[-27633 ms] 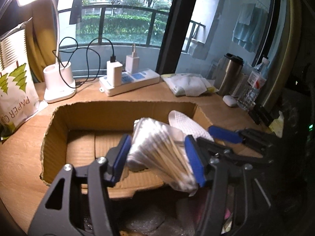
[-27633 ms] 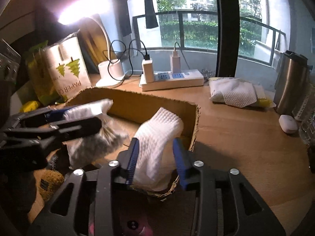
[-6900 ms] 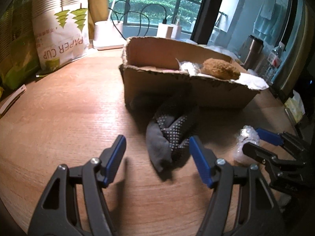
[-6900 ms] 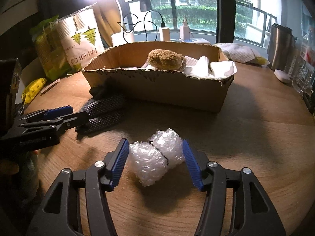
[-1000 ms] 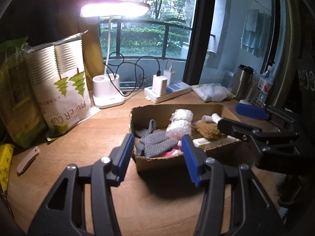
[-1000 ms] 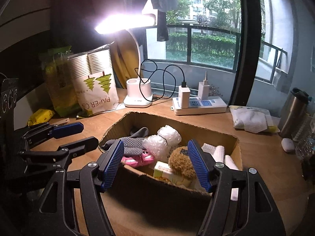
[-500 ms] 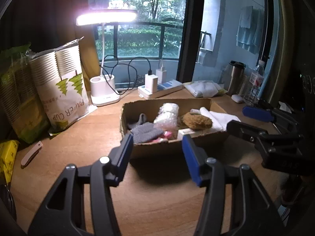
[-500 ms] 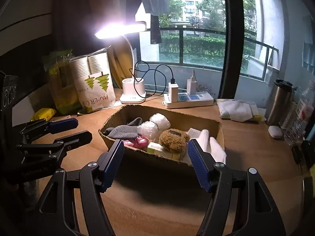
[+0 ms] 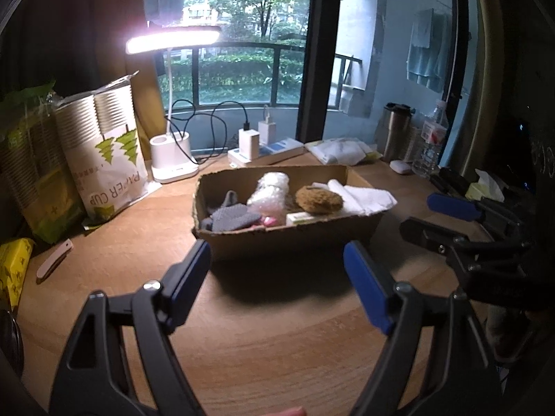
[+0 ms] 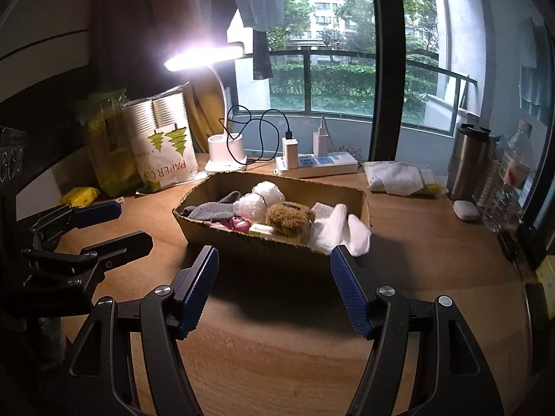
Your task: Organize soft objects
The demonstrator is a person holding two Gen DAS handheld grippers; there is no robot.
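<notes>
While both tools gape empty, box (image 10: 277,242) sits filled.

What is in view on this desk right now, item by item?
cardboard box: 1, brown, desk centre
grey glove: 1, box's left end
bubble wrap: 2 rolls, clear, box middle
brown sponge: 1, box
white cloths: several, box's right end
desk lamp: 1, white, lit, behind box
power strip: 1, white, behind box
paper cup bag: 1, left
steel tumbler: 1, right
left gripper: blue fingers, open, empty
right gripper: blue fingers, open, empty
</notes>
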